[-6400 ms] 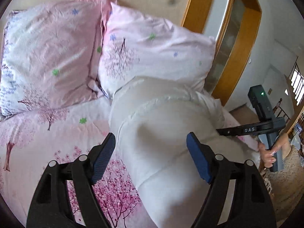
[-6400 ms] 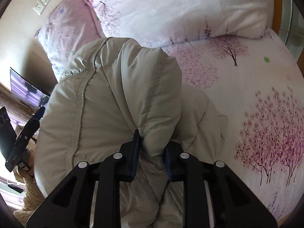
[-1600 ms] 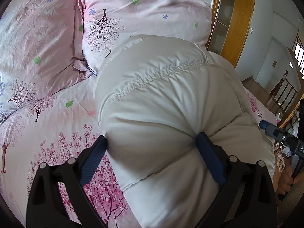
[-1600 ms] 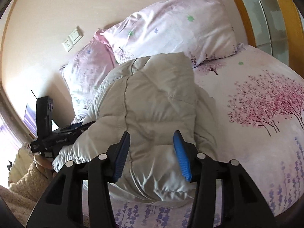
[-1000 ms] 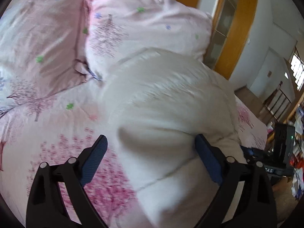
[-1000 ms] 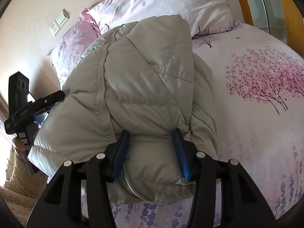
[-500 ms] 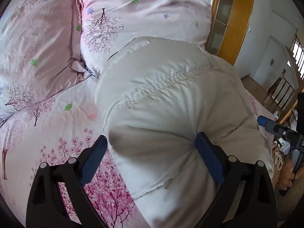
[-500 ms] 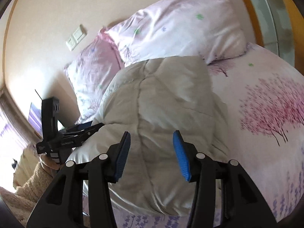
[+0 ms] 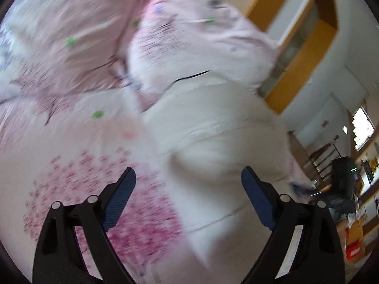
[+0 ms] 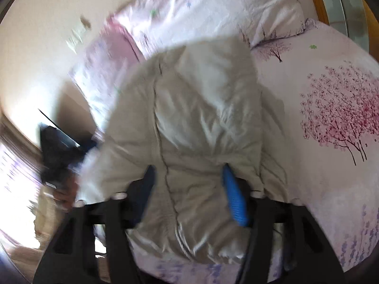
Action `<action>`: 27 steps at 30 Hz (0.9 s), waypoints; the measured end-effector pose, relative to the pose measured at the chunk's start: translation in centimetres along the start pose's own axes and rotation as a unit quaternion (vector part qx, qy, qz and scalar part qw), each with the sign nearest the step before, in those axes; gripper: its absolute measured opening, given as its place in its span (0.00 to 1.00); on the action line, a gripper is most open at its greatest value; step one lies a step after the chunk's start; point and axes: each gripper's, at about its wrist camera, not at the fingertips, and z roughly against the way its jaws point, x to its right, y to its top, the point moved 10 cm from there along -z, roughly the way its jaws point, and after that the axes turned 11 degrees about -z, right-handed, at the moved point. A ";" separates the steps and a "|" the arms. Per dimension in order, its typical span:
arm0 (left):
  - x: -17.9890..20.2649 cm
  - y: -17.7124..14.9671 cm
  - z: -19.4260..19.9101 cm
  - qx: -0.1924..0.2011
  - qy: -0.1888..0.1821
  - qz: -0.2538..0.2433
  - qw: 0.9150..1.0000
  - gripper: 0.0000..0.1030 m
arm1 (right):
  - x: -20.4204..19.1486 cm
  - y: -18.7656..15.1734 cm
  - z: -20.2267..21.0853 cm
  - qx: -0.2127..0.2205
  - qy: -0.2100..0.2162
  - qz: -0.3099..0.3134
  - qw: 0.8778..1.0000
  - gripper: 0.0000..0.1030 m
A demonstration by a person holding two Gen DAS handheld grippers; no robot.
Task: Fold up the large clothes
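Right wrist view: right gripper [image 10: 189, 189] fingers have just been opening — the jacket [image 10: 196, 123] lies between them on the bed [image 10: 331, 82]. Left gripper [image 9: 188, 198] fingers stand wide apart.

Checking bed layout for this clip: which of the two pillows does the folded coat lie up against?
The paler, whiter pillow nearer the wooden frame; the coat reaches it. The pinker pillow lies apart, beside the wall.

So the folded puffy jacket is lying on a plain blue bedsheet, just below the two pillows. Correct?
Not quite. The bedsheet is pale pink, printed with pink blossom trees, not plain blue; the right wrist view shows it clearly. The rest holds: the puffy jacket lies folded on it just below the two pillows.
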 end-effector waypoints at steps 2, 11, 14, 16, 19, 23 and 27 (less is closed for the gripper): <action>-1.0 -0.8 -0.6 -0.019 -0.030 0.033 0.999 0.88 | 0.4 1.3 1.3 0.006 0.028 -0.030 0.999 0.97; 0.6 -1.5 -2.7 -0.037 -0.159 0.106 0.981 0.93 | 5.8 3.9 -3.2 -0.115 0.051 -0.152 0.980 0.98; 1.0 -1.4 -3.2 -0.043 -0.170 0.113 0.978 0.94 | 6.2 4.0 -5.0 -0.140 0.046 -0.155 0.977 0.98; 1.6 -1.7 -3.4 -0.048 -0.174 0.111 0.977 0.94 | 6.0 3.6 -6.0 -0.162 0.052 -0.154 0.973 0.98; 2.3 -1.8 -4.0 -0.054 -0.178 0.105 0.977 0.96 | 5.7 3.0 -6.8 -0.182 0.054 -0.145 0.971 0.99; 2.7 -1.8 -4.5 -0.056 -0.180 0.104 0.977 0.98 | 5.5 2.7 -7.1 -0.207 0.068 -0.144 0.965 0.99; 2.7 -1.9 -4.7 -0.057 -0.187 0.107 0.975 0.98 | 5.5 1.8 -6.8 -0.228 0.078 -0.132 0.962 0.99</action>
